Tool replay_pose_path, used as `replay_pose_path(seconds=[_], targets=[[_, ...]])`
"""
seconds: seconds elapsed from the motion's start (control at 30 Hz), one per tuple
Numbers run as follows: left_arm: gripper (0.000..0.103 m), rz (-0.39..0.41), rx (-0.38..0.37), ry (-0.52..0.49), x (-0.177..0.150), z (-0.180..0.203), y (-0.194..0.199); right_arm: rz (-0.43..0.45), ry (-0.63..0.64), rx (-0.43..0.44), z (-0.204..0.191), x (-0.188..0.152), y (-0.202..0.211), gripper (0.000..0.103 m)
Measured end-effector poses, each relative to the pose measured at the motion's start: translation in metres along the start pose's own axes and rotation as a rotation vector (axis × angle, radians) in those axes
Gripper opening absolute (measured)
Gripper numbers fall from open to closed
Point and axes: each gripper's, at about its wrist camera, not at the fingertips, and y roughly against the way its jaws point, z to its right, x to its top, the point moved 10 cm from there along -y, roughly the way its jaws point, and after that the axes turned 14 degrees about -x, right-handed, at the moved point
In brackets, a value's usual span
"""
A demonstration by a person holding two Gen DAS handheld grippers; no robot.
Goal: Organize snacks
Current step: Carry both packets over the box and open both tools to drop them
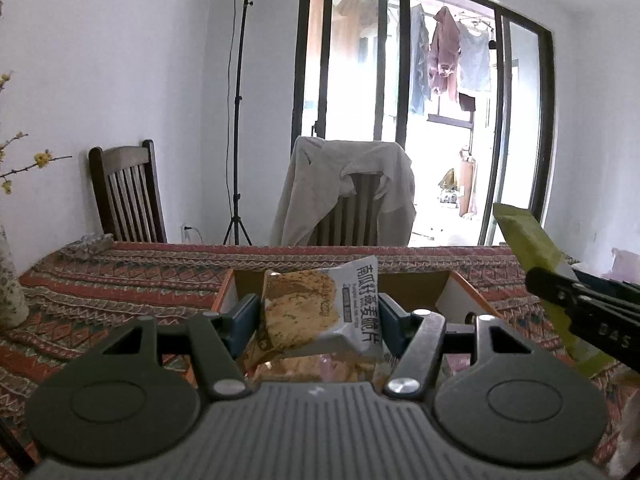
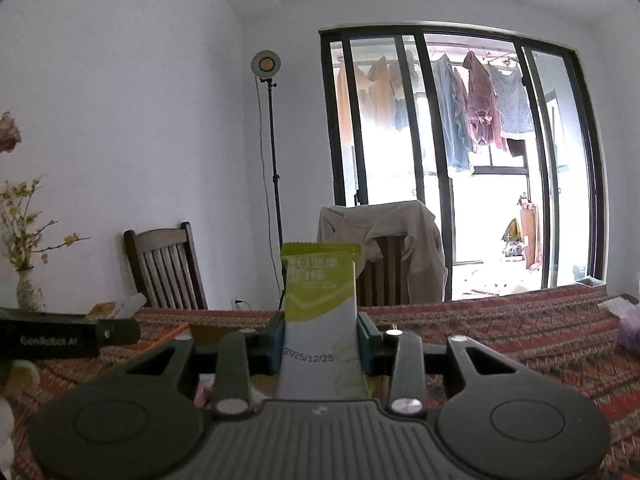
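Note:
My left gripper (image 1: 318, 312) is shut on a white cracker packet (image 1: 320, 312) printed with brown crisps, held up above an open wooden box (image 1: 460, 292) on the patterned tablecloth. More snack packets (image 1: 312, 372) lie in the box beneath it. My right gripper (image 2: 320, 340) is shut on a green and white snack bar pouch (image 2: 320, 308) that stands upright between the blue pads. In the left wrist view that green pouch (image 1: 528, 240) and the right gripper's black body (image 1: 592, 312) show at the right edge. The left gripper's body (image 2: 60, 336) shows at the left of the right wrist view.
A patterned red tablecloth (image 1: 120, 280) covers the table. Two wooden chairs stand behind it, one draped with a beige garment (image 1: 348, 184). A light stand (image 1: 240, 120) is against the wall. A vase with yellow flowers (image 2: 28, 288) sits at the table's left. Glass balcony doors are behind.

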Motion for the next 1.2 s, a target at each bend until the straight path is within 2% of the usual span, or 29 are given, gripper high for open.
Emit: replay_pose_path(seconds=[0.17,0.33,0.43,0.73,0.8,0.9,0.93,0.97,1.0,1.03,1.07,1.2], targets=[[0.064,-0.005,0.002,0.043,0.013,-0.004,-0.028,-0.014,-0.015,-0.012,-0.007,0.004,-0.034,0.035],[0.063,0.027,0.027,0.094,0.015,-0.014,-0.055,-0.012,-0.005,-0.05,-0.012,-0.007,-0.063,0.035],[0.063,0.077,0.057,0.047,0.005,-0.02,-0.061,-0.007,0.019,-0.047,-0.013,-0.018,-0.068,0.035],[0.063,0.018,0.062,0.0,-0.022,-0.019,-0.078,-0.057,0.062,-0.034,-0.02,-0.041,-0.073,0.036],[0.068,0.014,0.058,0.009,-0.026,-0.02,-0.079,-0.075,0.05,-0.038,-0.017,-0.042,-0.074,0.037],[0.082,0.026,0.073,0.012,-0.03,-0.021,-0.078,-0.094,0.044,-0.036,-0.017,-0.045,-0.072,0.041],[0.096,0.032,0.078,0.01,-0.029,-0.021,-0.077,-0.096,0.042,-0.035,-0.017,-0.045,-0.073,0.044],[0.103,0.044,0.088,0.012,-0.029,-0.021,-0.075,-0.1,0.039,-0.031,-0.017,-0.046,-0.073,0.06],[0.103,0.066,0.098,0.014,-0.028,-0.021,-0.072,-0.099,0.034,-0.028,-0.017,-0.047,-0.073,0.07],[0.103,0.077,0.102,0.015,-0.027,-0.021,-0.07,-0.094,0.028,-0.028,-0.016,-0.046,-0.074,0.092],[0.103,0.08,0.105,0.019,-0.027,-0.022,-0.069,-0.09,0.021,-0.028,-0.015,-0.046,-0.073,0.103],[0.103,0.088,0.118,0.047,-0.026,-0.028,-0.068,-0.085,0.011,-0.037,-0.011,-0.046,-0.071,0.103]])
